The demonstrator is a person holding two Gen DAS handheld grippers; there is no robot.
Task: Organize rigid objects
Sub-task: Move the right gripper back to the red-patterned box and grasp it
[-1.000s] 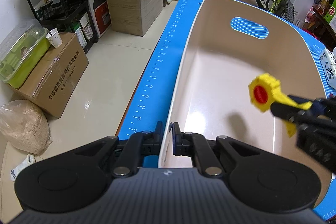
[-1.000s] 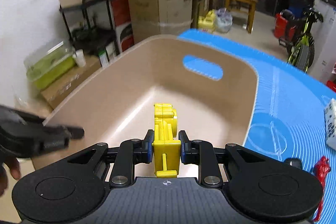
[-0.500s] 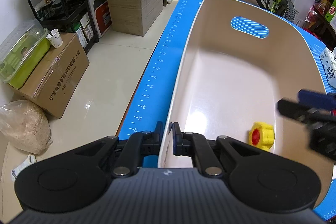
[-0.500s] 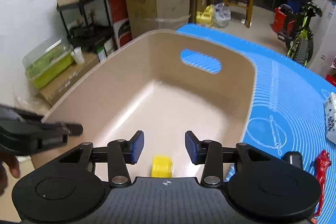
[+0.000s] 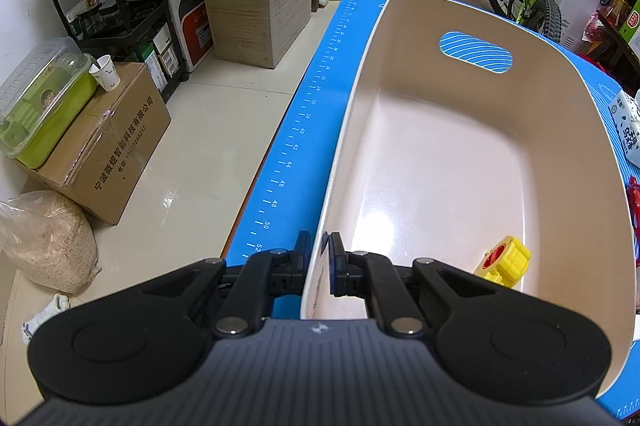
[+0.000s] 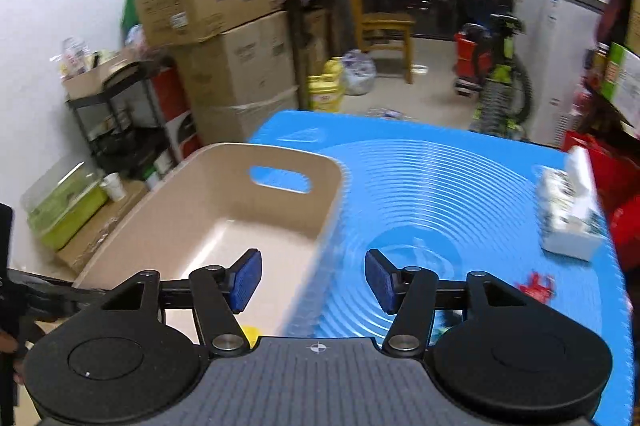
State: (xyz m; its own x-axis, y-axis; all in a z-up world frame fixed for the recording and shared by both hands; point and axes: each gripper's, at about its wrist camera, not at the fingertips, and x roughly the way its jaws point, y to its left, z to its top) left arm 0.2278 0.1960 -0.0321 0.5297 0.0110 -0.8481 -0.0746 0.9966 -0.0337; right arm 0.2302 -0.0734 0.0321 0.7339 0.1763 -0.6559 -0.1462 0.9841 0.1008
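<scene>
Left gripper clamped on near rim of beige bin. Right gripper jaws opening, nothing between them. Yellow toy lies inside bin, near-right corner of floor. Bin sits on blue mat.

The toy lies in the bin, which sits on the mat's left part.

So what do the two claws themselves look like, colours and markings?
Both match: the left claw and right claw have black linkage arms with silver pivot pins, blue pads on the fingertips, round black housings either side, and a ribbed dark grey body with a small crosshair mark.
</scene>
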